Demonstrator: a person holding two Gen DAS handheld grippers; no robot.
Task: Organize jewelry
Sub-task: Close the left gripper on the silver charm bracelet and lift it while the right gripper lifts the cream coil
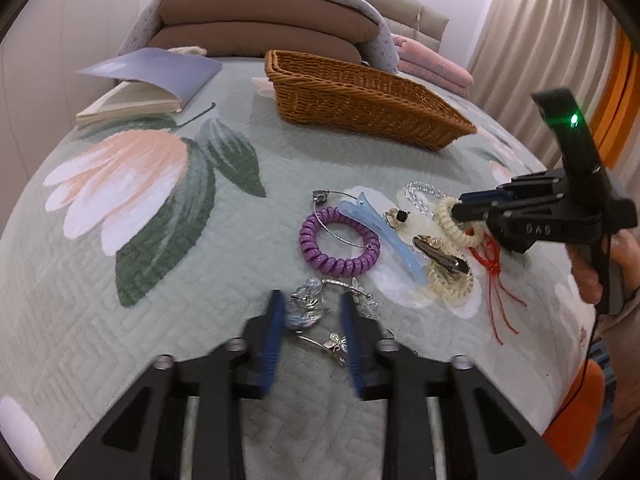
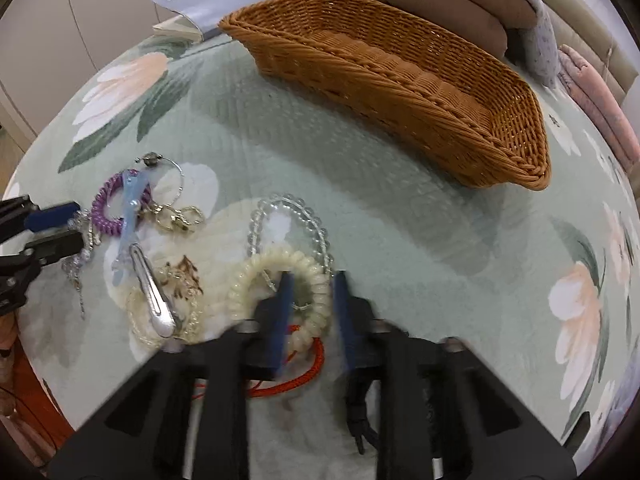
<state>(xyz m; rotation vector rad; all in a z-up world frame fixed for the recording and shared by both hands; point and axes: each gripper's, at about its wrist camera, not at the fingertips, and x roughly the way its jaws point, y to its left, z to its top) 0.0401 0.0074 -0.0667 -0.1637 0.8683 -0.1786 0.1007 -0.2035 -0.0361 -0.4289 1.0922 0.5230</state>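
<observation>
While the left gripper (image 1: 312, 320) stands open around a crystal bracelet (image 1: 306, 308), the right gripper (image 2: 310, 312) (also open) straddles the cream coil tie (image 2: 276, 276). The wicker basket (image 2: 400, 92) sits at one o'clock.

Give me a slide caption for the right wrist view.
Right gripper, jaws open, straddling a cream coil hair tie; wicker basket waits beyond.

Motion blur smears the blue pads (image 1: 274, 332) of the left hand-held gripper (image 1: 314, 334), which cover part of a crystal bracelet (image 1: 306, 308). In the right wrist view, the right hand-held gripper (image 2: 310, 320) hides the near arc of a cream coil hair tie (image 2: 256, 270) and much of a red cord (image 2: 308, 376). The book (image 2: 224, 4) is cut off by that picture's top edge, its cover print too small to read.
</observation>
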